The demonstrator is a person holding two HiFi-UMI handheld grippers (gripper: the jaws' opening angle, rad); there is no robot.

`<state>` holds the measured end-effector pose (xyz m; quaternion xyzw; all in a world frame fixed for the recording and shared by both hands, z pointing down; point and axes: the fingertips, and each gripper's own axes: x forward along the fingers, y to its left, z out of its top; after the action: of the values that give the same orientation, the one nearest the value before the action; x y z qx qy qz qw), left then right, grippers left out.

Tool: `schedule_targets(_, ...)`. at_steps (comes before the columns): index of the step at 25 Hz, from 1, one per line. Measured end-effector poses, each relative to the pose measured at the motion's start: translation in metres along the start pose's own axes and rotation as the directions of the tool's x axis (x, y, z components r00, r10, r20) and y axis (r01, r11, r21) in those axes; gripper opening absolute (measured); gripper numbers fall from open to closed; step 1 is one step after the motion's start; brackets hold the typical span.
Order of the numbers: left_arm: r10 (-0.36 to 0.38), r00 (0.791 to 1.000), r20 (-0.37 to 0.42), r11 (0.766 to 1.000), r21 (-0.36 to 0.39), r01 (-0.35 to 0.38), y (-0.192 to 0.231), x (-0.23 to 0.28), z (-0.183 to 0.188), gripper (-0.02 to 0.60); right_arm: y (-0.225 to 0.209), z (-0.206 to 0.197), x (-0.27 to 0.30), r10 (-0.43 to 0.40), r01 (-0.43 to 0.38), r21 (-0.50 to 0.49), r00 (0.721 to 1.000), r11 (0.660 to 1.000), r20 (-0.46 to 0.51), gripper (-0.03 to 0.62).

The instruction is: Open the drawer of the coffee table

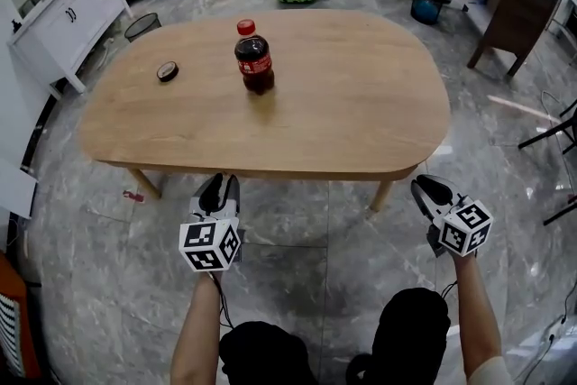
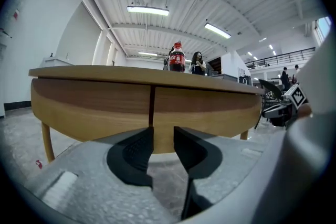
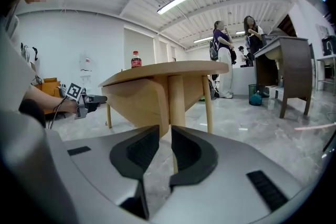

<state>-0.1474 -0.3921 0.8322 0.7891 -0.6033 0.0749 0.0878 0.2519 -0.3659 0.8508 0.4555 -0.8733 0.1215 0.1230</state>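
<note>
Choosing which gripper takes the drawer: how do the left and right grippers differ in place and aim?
The left gripper sits before the long front edge of the coffee table; the right gripper sits off its right corner. The left gripper's jaws line up with the vertical seam in its front; the right gripper's with a table leg. Both have jaws slightly apart, with nothing between them.
</note>
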Motion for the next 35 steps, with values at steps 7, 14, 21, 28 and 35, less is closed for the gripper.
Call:
schedule_targets(7,0.022,0.999,-0.049,0.998,0.052,-0.020,-0.009,0.006,-0.004,0.204,0.001,0.003,0.010,-0.003,0.003,-0.035,1.000,0.999,-0.004,0.160)
schedule_targets(14,0.025,0.999,-0.026,1.000,0.016,-0.025,-0.004,0.008,0.006,0.213,0.004,0.005,0.018,-0.006,0.007,-0.029,0.999,1.000,0.042,0.172)
schedule_targets(21,0.008,0.999,-0.031,1.000,0.016,-0.007,-0.006,0.014,0.007,0.213,0.009,0.005,0.026,0.013,-0.011,-0.035,0.999,0.999,0.043,0.176)
schedule_targets(28,-0.001,1.000,-0.028,1.000,0.016,0.001,-0.008,0.014,0.008,0.215,0.011,0.008,0.031,0.055,-0.053,-0.059,0.998,0.997,0.026,0.193)
schedule_targets(35,-0.013,0.999,-0.037,1.000,0.005,0.013,-0.010,0.015,0.009,0.216,0.017,0.017,0.033,0.050,-0.046,-0.072,0.997,0.996,0.056,0.193)
